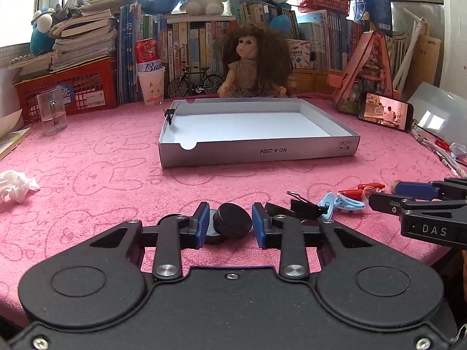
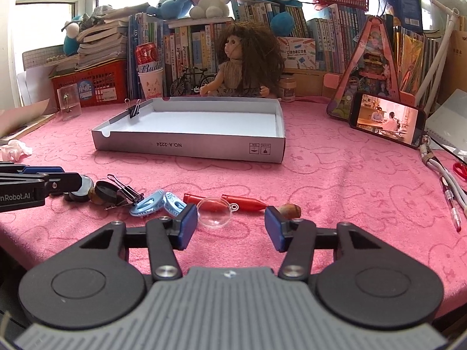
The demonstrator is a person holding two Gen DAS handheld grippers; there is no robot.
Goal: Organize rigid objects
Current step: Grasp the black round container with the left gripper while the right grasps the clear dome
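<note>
Both grippers sit low over the pink, rabbit-patterned towelling cloth (image 2: pixel 335 175), tilted gently downward toward a row of small items along its near edge. The left gripper (image 1: pixel 230 224) has its blue pads drawn in close around a black round cap (image 1: pixel 232 223); the left pad looks to touch it, a sliver of gap shows on the right, so a firm grip cannot be told. The right gripper (image 2: pixel 230 227) stands about half open, empty, its left pad just beside a clear plastic dome (image 2: pixel 215 208), its right pad just in front of a brown stubby piece (image 2: pixel 292 210).

Along the row between the grippers lie a black binder clip (image 2: pixel 125 194), two pale blue ribbed clips (image 2: pixel 157 202) and two glossy red bullet-shaped pieces (image 2: pixel 245 202).

Farther off, mid-cloth, is a shallow grey cardboard tray (image 2: pixel 189 148), white inside and open-topped, with a small binder clip (image 2: pixel 134 110) clamped upright on its left wall. A phone (image 2: pixel 386 121) leans at far right, a clear glass (image 1: pixel 52 112) stands far left, and a curly-haired doll (image 1: pixel 254 64) sits behind the tray before shelved books.
</note>
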